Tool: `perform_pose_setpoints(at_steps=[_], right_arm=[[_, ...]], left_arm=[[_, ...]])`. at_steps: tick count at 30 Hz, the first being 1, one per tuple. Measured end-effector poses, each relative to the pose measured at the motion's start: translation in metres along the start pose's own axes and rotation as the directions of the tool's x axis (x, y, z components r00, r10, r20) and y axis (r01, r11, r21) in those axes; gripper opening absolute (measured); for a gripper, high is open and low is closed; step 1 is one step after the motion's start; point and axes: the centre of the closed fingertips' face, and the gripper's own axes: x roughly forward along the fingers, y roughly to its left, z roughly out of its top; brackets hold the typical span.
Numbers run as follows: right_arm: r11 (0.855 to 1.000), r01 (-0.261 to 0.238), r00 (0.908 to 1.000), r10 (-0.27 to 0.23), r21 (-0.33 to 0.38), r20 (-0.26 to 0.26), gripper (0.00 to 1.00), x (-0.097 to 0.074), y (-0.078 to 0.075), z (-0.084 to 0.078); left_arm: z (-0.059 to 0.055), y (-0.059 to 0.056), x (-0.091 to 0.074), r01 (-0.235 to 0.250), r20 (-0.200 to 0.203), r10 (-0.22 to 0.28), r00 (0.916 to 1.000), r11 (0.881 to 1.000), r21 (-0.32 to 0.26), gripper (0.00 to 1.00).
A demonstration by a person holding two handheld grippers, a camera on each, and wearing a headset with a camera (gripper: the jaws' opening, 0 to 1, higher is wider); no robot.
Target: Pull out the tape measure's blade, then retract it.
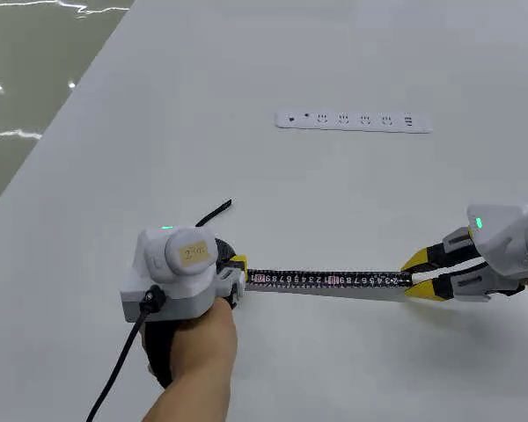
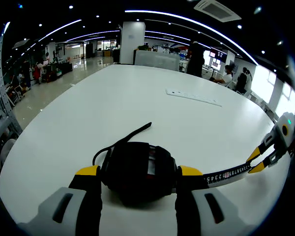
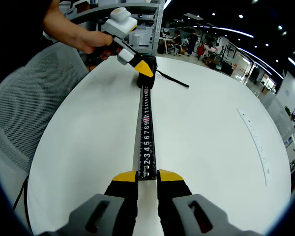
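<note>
White table (image 1: 246, 193) took up nearly all of the head view, with a glossy floor (image 1: 26, 88) beyond its left edge. A grey mesh chair (image 3: 24, 98) stood beside the table in the right gripper view.

The left gripper (image 2: 139, 172) sat low near the table's front edge, held by a hand (image 1: 198, 338) with a black cable running from its back. Its yellow-tipped jaws were closed against the two sides of the tape measure (image 2: 137, 160), gripping the black case between them. The case rested on the table.

The right gripper (image 3: 148, 176) was well off to the right, pointing back toward the left one. Its jaws were drawn close together and pinched the free end of the blade (image 1: 330, 280), just past the lowest numbers on the scale.

A white power strip (image 1: 353, 120) lay flat farther back on the table, well apart from both grippers.

The blade ran out of the case in a straight line between the two grippers, low over the table. Its face was dark with pale numbers and a red mark partway along. Whether it touched the table along its length could not be told.

A thin black strap (image 1: 216, 212) trailed from the far side of the case and lay loose on the table.
</note>
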Motion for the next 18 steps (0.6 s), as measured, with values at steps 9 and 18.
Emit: perform_pose_setpoints(at_steps=[9, 18], right_arm=[[1.0, 0.0, 1.0, 0.0, -0.002, 0.005, 0.14, 0.0011, -0.0008, 0.0013], [1.0, 0.0, 1.0, 0.0, -0.005, 0.006, 0.14, 0.001, 0.0006, 0.004]], left_arm=[[-0.0005, -0.0005, -0.0025, 0.009, -0.002, -0.009, 1.0, 1.0, -0.007, 0.56], [-0.0007, -0.0004, -0.0022, 0.017, -0.005, -0.017, 0.9998, 1.0, -0.01, 0.56]])
